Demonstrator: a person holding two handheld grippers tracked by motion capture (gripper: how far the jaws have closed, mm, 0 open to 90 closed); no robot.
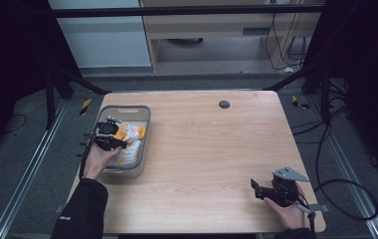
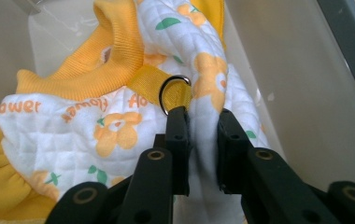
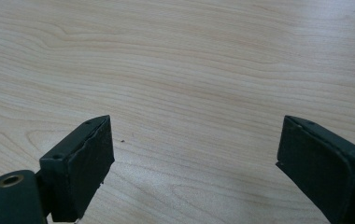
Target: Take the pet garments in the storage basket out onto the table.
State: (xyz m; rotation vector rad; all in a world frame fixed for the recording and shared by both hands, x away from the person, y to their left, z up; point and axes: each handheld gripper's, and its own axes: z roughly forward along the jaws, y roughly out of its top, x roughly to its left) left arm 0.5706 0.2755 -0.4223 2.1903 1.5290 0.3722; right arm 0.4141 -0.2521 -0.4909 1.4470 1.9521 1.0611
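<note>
Left gripper [image 2: 198, 140]: jaws clamped on a fold of the quilted flower-print garment [image 2: 119, 126].
Garment location: inside the grey bin [image 1: 142, 142], table's left.
Right gripper [image 3: 194, 168]: jaws wide apart, over bare table [image 3: 203, 60].
Technique: likely lift straight up, slowly; keep the metal ring [image 2: 173, 91] clear.

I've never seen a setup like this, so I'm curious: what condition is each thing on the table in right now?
Left hand-held gripper: shut on a fold of the quilted garment, inside the bin.
Right hand-held gripper: open, jaws wide apart, nothing between them, above bare wood.
Quilted garment: crumpled in the bin, white with orange flowers, pinched at one fold.
Grey bin: upright on the table's left side, holding the garment.
Table: bare wood elsewhere.
</note>
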